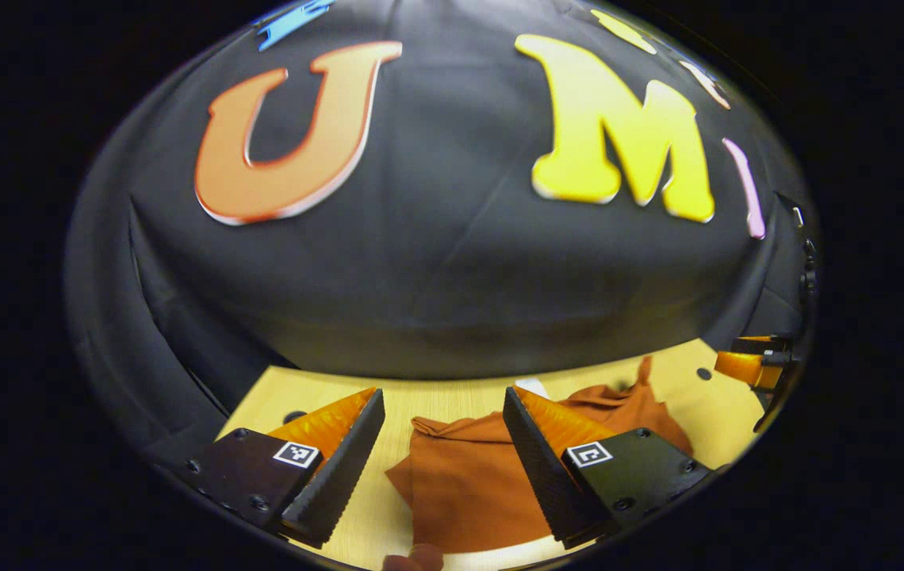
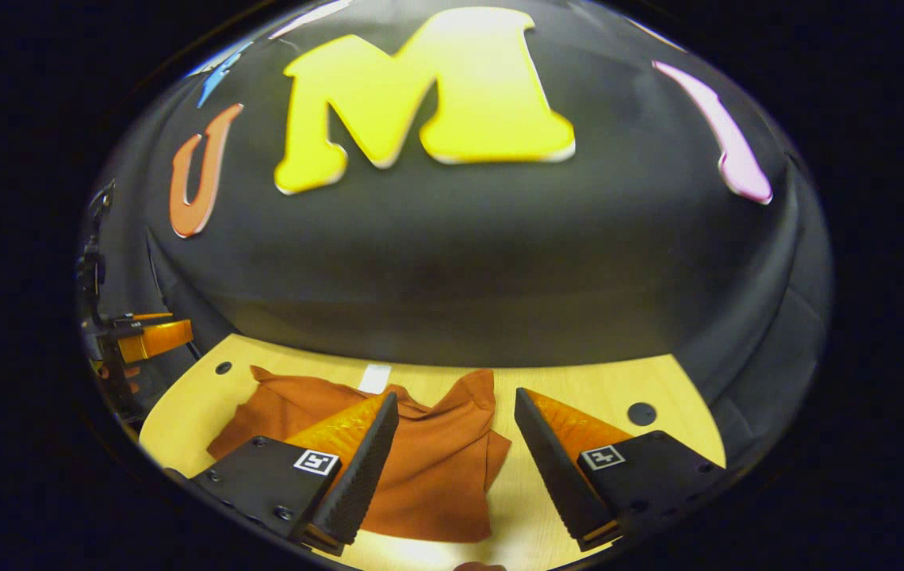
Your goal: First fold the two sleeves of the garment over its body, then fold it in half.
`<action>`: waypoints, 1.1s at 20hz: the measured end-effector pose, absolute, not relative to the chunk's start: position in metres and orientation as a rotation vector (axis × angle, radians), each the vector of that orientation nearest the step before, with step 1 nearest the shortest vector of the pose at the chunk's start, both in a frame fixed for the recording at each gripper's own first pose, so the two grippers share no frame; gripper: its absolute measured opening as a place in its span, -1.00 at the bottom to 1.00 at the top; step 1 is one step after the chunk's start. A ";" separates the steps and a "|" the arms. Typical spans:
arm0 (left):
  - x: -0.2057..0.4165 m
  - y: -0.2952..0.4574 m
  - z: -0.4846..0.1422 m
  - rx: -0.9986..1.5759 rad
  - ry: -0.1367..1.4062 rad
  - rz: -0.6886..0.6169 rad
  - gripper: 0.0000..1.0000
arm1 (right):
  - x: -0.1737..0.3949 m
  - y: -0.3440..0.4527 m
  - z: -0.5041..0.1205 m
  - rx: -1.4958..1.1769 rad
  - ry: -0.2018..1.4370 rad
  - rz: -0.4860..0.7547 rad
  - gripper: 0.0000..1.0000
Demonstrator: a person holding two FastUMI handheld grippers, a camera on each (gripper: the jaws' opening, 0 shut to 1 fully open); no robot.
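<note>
Pale wooden table (image 1: 452, 388) — rumpled rust garment (image 1: 468, 484)

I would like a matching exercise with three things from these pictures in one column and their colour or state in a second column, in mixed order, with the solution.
Things:
1. garment
2. table
3. left hand-held gripper

Colour or state:
A. open, holding nothing
B. light wood, with dark round holes
C. rust orange, lying crumpled

Pairs: 1-C, 2-B, 3-A
</note>
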State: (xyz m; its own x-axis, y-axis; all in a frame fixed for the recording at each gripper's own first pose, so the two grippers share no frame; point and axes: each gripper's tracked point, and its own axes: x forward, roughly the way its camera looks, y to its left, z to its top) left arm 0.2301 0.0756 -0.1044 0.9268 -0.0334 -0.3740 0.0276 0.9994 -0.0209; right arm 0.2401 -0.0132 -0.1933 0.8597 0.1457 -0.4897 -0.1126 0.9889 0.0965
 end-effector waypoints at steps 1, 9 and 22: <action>0.209 0.071 -0.072 -0.029 0.342 -0.023 0.94 | 0.225 -0.006 -0.164 0.069 0.474 0.133 0.90; 0.066 0.082 0.078 -0.077 0.065 0.019 0.76 | 0.090 0.023 0.017 0.022 0.127 0.096 0.92; -0.054 0.056 0.054 -0.020 0.009 -0.010 0.93 | -0.032 0.039 0.034 -0.005 0.010 0.095 0.92</action>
